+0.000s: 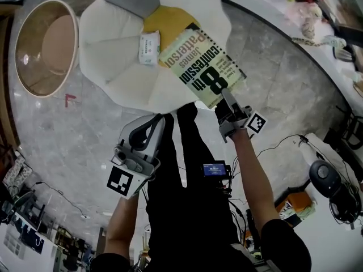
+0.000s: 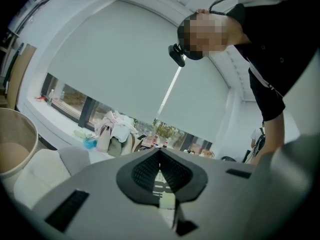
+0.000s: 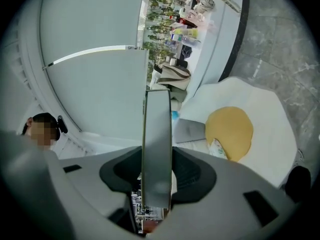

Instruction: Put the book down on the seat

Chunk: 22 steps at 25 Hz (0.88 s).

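Book: paperback, cover facing up in the head view, title "8th Confession" and author James Patterson legible. It is clamped at its near corner in the right tool, whose pads press on both faces; the right gripper view shows the book edge-on between them. It sits over the near right edge of the seat; contact with the seat cannot be told.
Seat: white, petal-shaped, with a yellow cushion at its centre and a small white packet just left of the book.
Left tool: jaws closed together, nothing between them, held near the seat's front edge, apart from the book.
Round tub: on the grey marbled floor, left of the seat.
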{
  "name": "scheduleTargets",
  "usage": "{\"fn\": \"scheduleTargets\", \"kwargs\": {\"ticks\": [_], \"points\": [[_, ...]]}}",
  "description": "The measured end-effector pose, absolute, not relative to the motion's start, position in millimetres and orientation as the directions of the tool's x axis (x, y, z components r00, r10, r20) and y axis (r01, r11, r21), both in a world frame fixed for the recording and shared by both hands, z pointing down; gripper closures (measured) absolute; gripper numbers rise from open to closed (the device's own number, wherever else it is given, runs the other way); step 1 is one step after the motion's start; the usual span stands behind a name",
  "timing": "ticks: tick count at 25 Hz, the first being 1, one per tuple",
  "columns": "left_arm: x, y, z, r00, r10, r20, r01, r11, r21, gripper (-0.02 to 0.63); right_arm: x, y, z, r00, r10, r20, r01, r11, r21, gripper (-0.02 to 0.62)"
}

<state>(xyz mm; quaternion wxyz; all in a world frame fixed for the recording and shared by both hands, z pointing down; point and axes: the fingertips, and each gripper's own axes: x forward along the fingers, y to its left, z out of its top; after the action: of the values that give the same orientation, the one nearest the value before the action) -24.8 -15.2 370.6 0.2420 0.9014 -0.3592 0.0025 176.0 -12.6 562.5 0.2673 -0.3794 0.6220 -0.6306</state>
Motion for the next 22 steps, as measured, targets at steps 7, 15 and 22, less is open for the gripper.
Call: {"fn": "scheduleTargets", "kwargs": {"ticks": [7, 15, 22], "points": [[-22.1, -16.1, 399.5, 0.737, -0.645, 0.203, -0.655, -0.608, 0.449, 0.595, 171.6, -11.7, 607.6, -0.596, -0.782, 0.182, -0.150, -0.115, -0.982, 0.413], [-18.8, -17.5, 436.6, 0.742, -0.631, 0.227, -0.652, -0.600, 0.464, 0.595, 169.1, -6.6, 661.0, -0.614, -0.750, 0.245, -0.187, -0.163, -0.969, 0.413], [-13.5, -22.3, 444.2, 0.746, -0.622, 0.238, -0.654, -0.615, 0.440, 0.595, 172.8, -0.4, 697.2, -0.622, -0.722, 0.303, -0.238, -0.194, -0.952, 0.413]]}}
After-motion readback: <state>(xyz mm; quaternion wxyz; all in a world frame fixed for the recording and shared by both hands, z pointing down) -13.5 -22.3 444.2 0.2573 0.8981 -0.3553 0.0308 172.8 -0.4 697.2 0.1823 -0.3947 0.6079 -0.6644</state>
